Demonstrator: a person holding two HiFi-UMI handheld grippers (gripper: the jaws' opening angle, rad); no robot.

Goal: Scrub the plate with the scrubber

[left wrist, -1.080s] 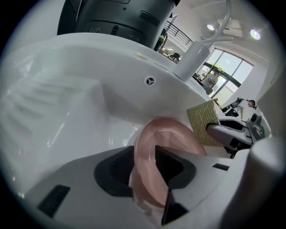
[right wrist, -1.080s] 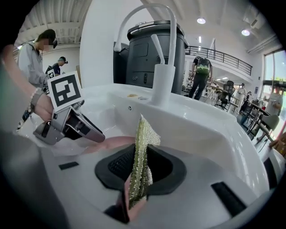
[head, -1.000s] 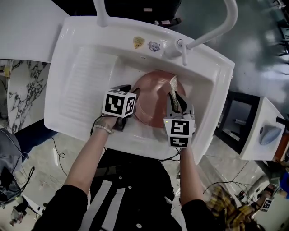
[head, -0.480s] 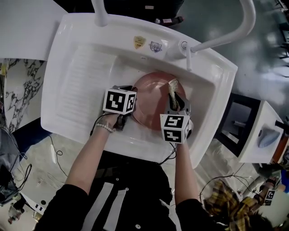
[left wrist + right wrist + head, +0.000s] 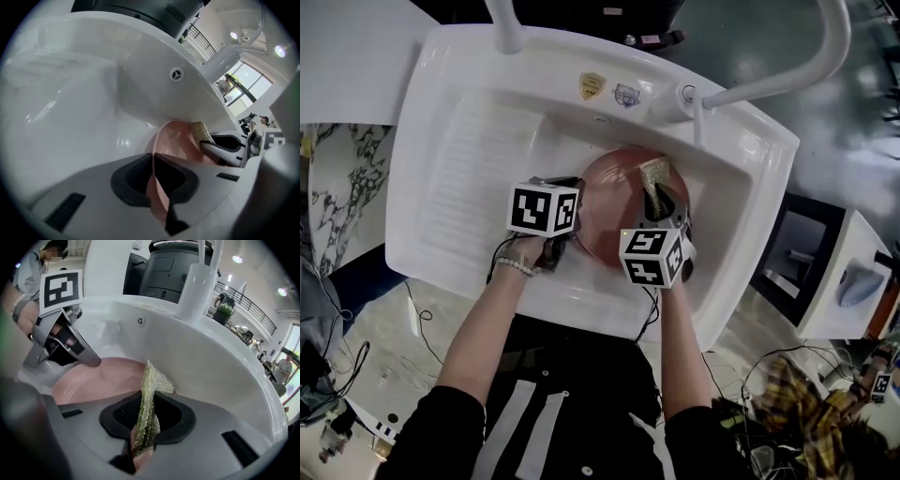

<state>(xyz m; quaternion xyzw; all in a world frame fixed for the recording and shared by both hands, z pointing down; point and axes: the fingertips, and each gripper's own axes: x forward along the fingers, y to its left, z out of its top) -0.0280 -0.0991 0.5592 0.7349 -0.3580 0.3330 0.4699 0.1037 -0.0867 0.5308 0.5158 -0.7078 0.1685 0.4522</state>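
A pink plate [image 5: 619, 202] lies in the white sink's basin [image 5: 717, 202]. My left gripper [image 5: 570, 199] is at the plate's left rim. In the left gripper view the jaws [image 5: 154, 187] are closing, with the thin pink rim [image 5: 153, 178] pinched between the dark pads. My right gripper [image 5: 662, 208] is shut on a yellow-green mesh scrubber [image 5: 654, 176], which stands up from the jaws [image 5: 143, 427] over the plate's inner face [image 5: 98, 378]. The scrubber [image 5: 202, 132] also shows beyond the plate in the left gripper view.
A white faucet [image 5: 769, 80] arches over the basin from the back right. A ribbed draining board [image 5: 473, 164] fills the sink's left half. Marble floor, cables and a white cabinet [image 5: 830, 272] surround the sink.
The right gripper with the scrubber has shifted a little left and nearer over the plate. The left gripper has stayed at the plate's left rim.
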